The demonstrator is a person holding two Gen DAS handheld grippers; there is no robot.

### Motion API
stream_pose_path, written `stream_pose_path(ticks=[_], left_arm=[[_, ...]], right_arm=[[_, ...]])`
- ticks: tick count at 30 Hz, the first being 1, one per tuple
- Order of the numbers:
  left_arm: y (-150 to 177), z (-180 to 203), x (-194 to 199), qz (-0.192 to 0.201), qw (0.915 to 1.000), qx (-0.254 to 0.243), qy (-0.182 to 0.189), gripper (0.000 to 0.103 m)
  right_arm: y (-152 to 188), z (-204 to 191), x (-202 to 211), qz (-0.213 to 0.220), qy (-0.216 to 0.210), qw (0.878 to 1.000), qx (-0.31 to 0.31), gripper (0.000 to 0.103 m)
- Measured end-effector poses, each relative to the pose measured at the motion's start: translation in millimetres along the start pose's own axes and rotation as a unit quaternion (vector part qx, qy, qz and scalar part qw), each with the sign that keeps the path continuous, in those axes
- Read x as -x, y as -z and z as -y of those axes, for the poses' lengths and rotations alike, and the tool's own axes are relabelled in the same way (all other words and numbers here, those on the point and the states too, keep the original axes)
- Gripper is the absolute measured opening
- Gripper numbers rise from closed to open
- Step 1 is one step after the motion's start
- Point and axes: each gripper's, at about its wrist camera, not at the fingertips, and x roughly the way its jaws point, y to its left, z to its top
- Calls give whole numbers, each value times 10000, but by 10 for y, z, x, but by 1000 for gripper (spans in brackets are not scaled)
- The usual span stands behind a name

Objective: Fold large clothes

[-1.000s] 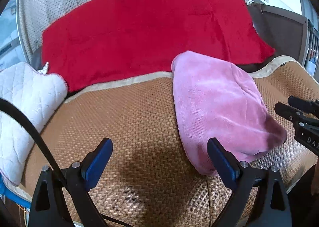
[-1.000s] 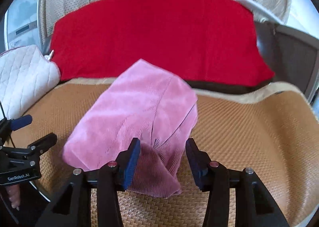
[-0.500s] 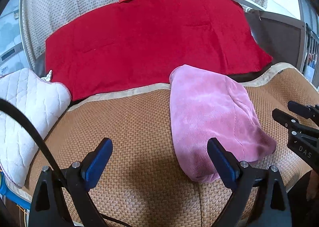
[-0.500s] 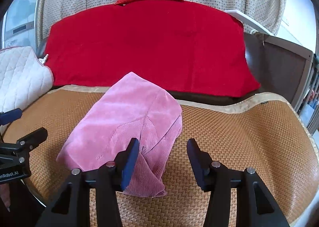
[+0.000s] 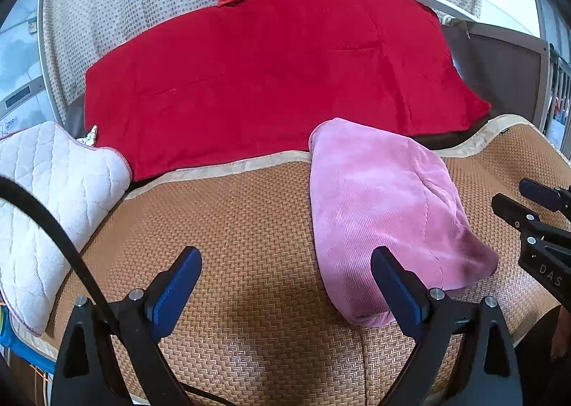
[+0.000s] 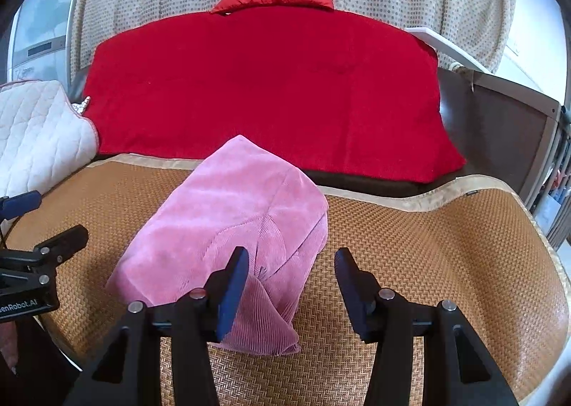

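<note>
Between both grippers, the pink garment lies lengthwise away; right gripper is nearer, left gripper beside it, both spread, empty.

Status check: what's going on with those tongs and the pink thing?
Both tongs open, empty. Pink garment folded on woven mat. Nothing in the way.

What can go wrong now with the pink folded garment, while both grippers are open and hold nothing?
1. A loose flap sticks out from under the pink garment near the right gripper; a careless grip there may pull the fold open.
2. The garment's far corner lies over the woven mat border, close to the red blanket; pushing it further might drag it off the mat.
3. The left gripper hovers beside the garment and may snag it.
</note>
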Motion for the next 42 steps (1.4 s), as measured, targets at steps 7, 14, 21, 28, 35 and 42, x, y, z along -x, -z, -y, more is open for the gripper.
stream_pose_path(ticks=[7,14,21,28,35,42], left_arm=[[-7,13,71,85,10000,-35,29,96],[-27,49,111,136,9999,-90,38,96],[-11,75,109,133,9998,-104,41,96],[37,84,-21,-44,9999,-149,-30,96],[86,21,-242,-211,9997,-99,-46,96],[173,101,-641,-769,9959,-401,273,96]], right_arm=[[-1,-28,10,42,88,9999,84,54],[-5,-32,36,99,114,9998,122,54],[3,-19,19,85,115,9998,118,54],[46,9,-96,-123,81,9999,54,54],[96,2,-247,-350,34,9994,36,54],[219,-47,-763,-1469,-779,9859,-194,54]])
